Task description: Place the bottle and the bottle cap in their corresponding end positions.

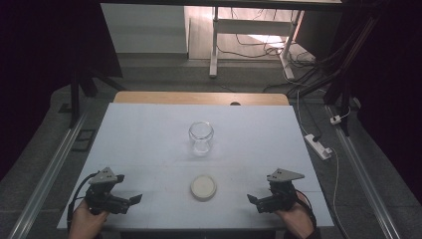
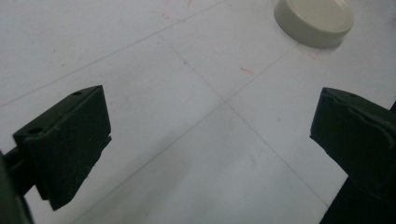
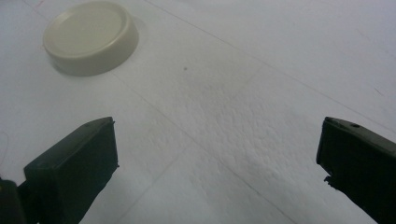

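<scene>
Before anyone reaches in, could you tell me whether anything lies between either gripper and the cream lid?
Nothing visible does: only bare white table lies between the left gripper, the right gripper and the lid.

Your jar [image 1: 201, 137] is clear, glossy glass; your lid [image 1: 203, 187] looks like smooth cream plastic with a soft sheen. The table cover [image 1: 149, 134] is matt white (finely pebbled up close), over a pale wooden edge [image 1: 199, 98].
</scene>
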A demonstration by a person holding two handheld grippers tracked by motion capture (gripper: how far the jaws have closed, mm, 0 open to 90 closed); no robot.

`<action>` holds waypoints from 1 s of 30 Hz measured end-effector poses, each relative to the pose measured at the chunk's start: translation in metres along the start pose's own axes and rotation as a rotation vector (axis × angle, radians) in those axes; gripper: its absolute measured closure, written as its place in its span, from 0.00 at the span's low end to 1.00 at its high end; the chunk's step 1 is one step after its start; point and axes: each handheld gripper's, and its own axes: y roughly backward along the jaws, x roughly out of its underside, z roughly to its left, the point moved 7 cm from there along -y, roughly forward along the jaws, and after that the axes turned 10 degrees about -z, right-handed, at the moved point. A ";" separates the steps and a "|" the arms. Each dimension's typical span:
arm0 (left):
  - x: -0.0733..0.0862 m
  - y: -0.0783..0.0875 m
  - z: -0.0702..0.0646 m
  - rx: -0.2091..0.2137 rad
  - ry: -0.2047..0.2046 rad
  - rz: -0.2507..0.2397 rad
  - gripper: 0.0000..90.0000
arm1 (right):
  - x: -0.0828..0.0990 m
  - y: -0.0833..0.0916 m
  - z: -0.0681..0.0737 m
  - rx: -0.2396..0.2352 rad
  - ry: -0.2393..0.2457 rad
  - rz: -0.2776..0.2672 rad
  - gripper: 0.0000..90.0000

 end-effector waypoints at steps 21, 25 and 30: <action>0.036 0.033 0.012 -0.085 0.069 0.012 0.00 | 0.027 0.038 -0.020 0.104 -0.093 0.006 0.00; 0.040 0.037 0.012 -0.100 0.067 0.015 0.00 | 0.029 0.043 -0.022 0.117 -0.110 0.006 0.00; 0.040 0.038 0.012 -0.105 0.074 0.016 0.00 | 0.031 0.045 -0.024 0.123 -0.132 0.015 0.00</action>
